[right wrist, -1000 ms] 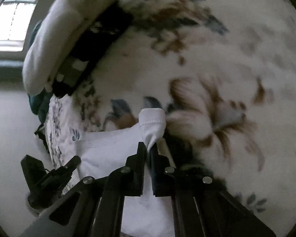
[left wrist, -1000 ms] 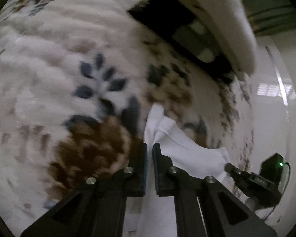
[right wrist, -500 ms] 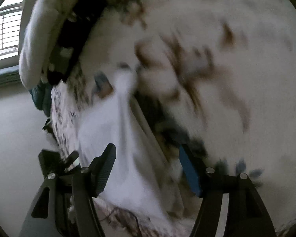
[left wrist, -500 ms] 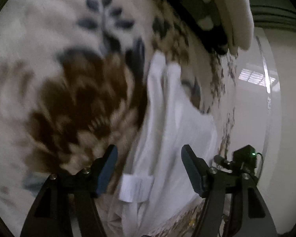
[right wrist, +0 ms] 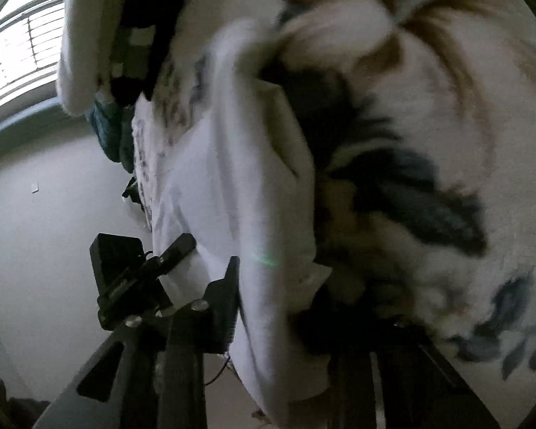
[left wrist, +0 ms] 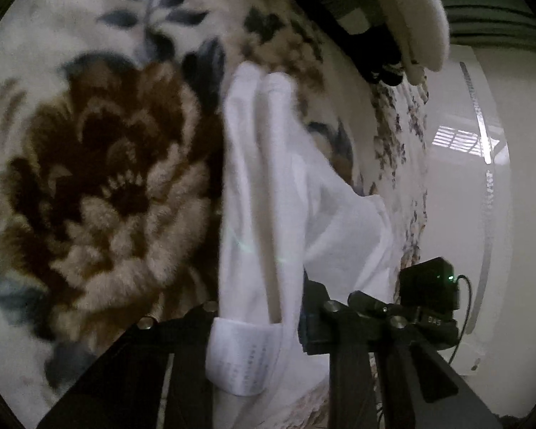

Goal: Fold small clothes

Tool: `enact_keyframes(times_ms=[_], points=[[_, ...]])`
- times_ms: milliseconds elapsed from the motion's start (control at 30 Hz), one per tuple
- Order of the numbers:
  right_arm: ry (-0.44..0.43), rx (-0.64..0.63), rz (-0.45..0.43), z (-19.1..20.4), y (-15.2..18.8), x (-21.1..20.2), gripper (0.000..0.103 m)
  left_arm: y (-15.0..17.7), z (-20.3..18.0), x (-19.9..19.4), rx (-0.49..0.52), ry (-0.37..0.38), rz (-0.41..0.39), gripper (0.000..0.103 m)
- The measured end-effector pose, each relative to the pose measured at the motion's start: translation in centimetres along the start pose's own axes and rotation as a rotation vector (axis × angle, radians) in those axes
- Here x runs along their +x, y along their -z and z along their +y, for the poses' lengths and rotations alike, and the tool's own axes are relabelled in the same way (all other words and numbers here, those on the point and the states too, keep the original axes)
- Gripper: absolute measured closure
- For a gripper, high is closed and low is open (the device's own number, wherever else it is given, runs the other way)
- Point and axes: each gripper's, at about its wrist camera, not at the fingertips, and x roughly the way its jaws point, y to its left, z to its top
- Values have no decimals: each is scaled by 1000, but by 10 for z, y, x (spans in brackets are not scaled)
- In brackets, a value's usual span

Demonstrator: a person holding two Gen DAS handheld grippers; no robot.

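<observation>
Now the white cloth [left wrist: 264,186] lies long, straight ahead between my open left gripper [left wrist: 257,318] fingers; right gripper [right wrist: 296,307] open too.

white garment [left wrist: 264,193] covers left gripper [left wrist: 259,316] finger gap | right gripper [right wrist: 300,307] right finger hidden | blanket [right wrist: 428,136] motion-blurred

White garment [left wrist: 268,193] lies between the left gripper [left wrist: 257,314] jaws (apparently spread) on floral blanket [left wrist: 100,164].
</observation>
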Motion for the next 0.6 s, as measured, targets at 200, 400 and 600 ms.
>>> enact_keyframes(times_ms=[200,400,600], points=[[13,-89,-41,62,-6,-42,81,-12,-48,-42,37,18,-52,85],[15,-230,-105,171,-46,-104,81,-63,-125,-106,81,58,-155,85],[18,-362,-191,279,-138,-137,81,-168,-187,-150,128,82,-269,85]])
